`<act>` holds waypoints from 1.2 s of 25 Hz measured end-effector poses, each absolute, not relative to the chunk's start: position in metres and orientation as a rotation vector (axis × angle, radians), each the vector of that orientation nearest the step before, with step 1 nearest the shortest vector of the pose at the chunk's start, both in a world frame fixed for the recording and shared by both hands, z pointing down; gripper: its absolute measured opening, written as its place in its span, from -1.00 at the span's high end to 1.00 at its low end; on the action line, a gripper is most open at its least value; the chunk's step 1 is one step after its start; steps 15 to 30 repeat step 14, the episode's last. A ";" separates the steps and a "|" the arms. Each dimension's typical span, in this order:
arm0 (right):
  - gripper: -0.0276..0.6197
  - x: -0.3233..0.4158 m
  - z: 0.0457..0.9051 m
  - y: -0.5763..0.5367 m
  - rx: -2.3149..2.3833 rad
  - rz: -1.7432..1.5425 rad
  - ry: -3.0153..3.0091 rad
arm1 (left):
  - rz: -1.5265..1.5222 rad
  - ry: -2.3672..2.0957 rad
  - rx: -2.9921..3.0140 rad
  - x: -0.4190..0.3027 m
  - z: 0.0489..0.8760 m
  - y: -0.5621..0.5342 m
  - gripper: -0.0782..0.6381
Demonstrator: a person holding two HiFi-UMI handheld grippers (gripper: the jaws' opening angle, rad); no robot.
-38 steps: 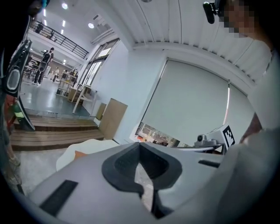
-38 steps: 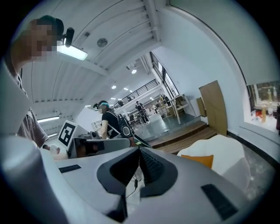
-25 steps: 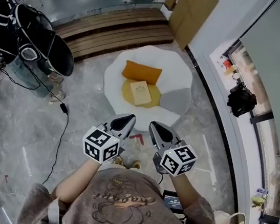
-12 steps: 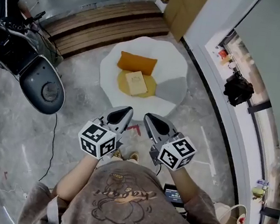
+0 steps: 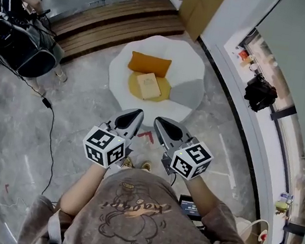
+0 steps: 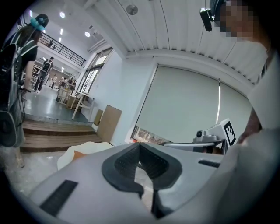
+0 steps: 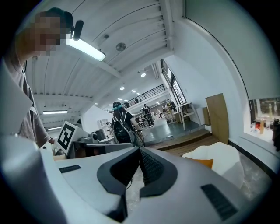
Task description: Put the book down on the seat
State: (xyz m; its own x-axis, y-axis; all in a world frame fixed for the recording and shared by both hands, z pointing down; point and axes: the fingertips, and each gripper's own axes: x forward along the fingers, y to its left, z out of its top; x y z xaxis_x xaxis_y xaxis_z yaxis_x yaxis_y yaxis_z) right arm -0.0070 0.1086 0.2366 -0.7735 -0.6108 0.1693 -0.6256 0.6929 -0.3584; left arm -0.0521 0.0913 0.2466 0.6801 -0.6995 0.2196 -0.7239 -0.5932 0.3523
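Book (image 5: 148,85) is laid flat on the seat (image 5: 188,73); left gripper (image 5: 132,119) and right gripper (image 5: 161,125), closed and empty, are best held clear.

The grey plastic left gripper (image 5: 135,114), with a black-and-white marker cube (image 5: 104,147) at its rear, and the matching right gripper (image 5: 160,121) are held side by side just in front of the person's printed grey-brown sweatshirt (image 5: 128,216). Their noses point away from the sweatshirt and angle slightly towards each other. Both pairs of jaws are closed together with nothing between them. The bare left forearm (image 5: 84,189) and right forearm (image 5: 200,200) reach forward from the sweatshirt, elbows out to either side.
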 end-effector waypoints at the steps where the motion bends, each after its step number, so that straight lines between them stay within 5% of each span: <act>1: 0.86 -0.007 0.236 0.108 1.034 0.623 -2.861 | 0.080 -1.109 2.481 -0.051 0.246 0.091 0.77; 30: 0.86 -0.001 0.223 0.108 0.914 0.482 -2.885 | 0.080 -1.124 2.506 -0.040 0.238 0.091 0.77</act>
